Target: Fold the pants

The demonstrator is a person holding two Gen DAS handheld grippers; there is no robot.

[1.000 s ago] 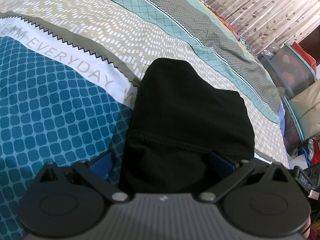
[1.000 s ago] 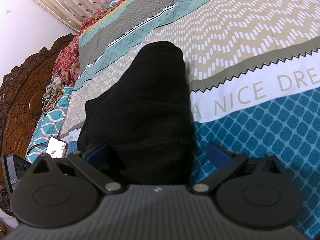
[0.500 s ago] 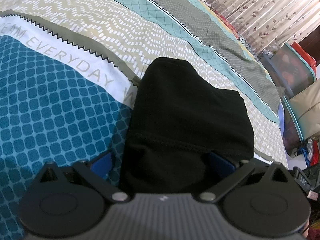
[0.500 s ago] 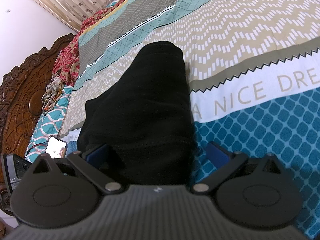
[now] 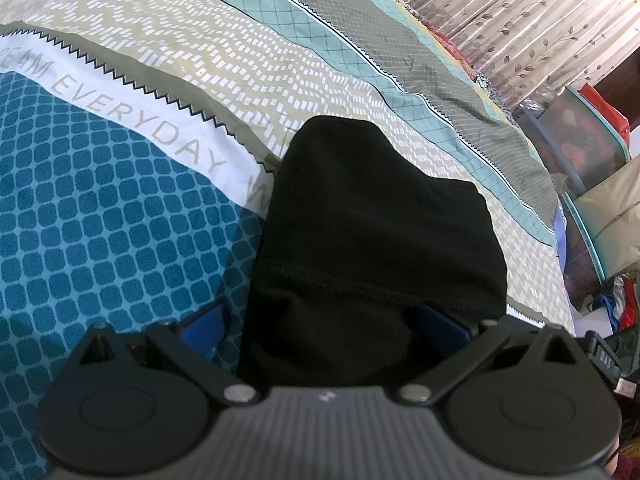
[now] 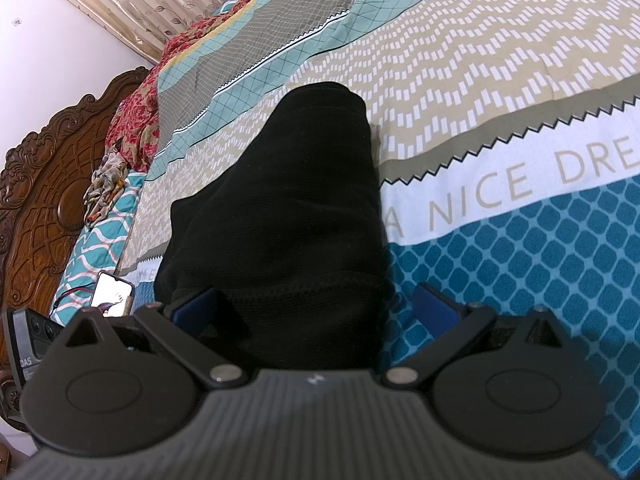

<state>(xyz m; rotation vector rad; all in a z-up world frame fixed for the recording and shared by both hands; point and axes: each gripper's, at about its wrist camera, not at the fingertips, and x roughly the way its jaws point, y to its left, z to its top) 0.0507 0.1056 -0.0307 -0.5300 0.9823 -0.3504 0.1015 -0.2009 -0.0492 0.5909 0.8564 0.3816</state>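
The black pants (image 5: 372,232) lie folded in a compact bundle on the patterned bedsheet (image 5: 120,220); they also show in the right wrist view (image 6: 296,208). My left gripper (image 5: 320,320) is open, its blue pads (image 5: 202,326) spread wide, with the near hem of the pants lying between them. My right gripper (image 6: 316,308) is open too, its blue pads (image 6: 430,306) apart on either side of the same near hem. Neither gripper pinches the cloth. The pads' tips are partly hidden by the fabric.
A carved wooden headboard (image 6: 44,184) and a phone (image 6: 112,292) lie left of the right gripper. Red floral cloth (image 6: 140,120) is bunched near the headboard. Storage boxes (image 5: 580,148) and curtains (image 5: 540,20) stand beyond the bed's far edge.
Nothing has visibly changed apart from a slight shift of the left wrist view; both grippers stay open over the near hem.
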